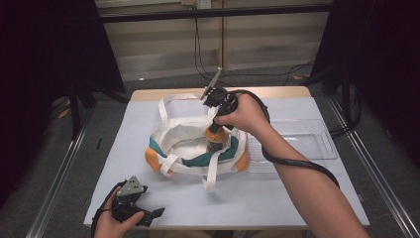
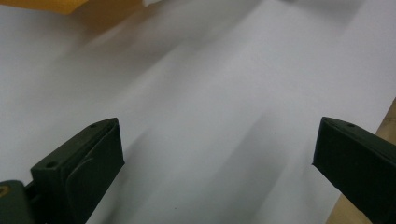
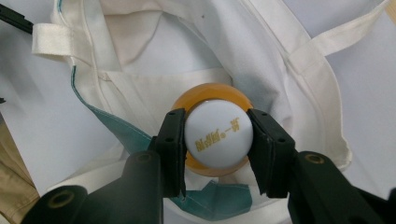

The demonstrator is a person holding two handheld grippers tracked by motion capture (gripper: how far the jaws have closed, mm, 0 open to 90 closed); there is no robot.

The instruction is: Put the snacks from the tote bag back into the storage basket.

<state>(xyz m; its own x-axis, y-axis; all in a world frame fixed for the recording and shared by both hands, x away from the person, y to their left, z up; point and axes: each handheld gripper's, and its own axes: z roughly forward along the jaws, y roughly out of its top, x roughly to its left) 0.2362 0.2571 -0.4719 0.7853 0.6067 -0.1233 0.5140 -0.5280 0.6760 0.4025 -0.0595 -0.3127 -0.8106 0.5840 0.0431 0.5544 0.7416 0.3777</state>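
A white cloth tote bag [image 1: 185,144] with teal and orange panels lies open in the middle of the table. Over its mouth my right gripper [image 1: 216,130] points down, shut on the white cap of an orange bottle [image 1: 215,138]. The right gripper view looks straight down on that bottle [image 3: 215,93]: the white cap [image 3: 218,134] with gold lettering sits clamped between the two black pads, with the bag's white lining [image 3: 154,60] beneath. My left gripper [image 1: 154,214] rests near the table's front left corner, held by a hand. Its jaws stand wide apart over bare white table [image 2: 210,107].
A clear plastic tray [image 1: 297,144] lies right of the bag, under my right forearm. The bag's white straps [image 1: 174,97] loop toward the far edge and the front. The table's wooden edge [image 2: 385,121] runs close to the left gripper. A black cable [image 1: 292,161] trails along the right arm.
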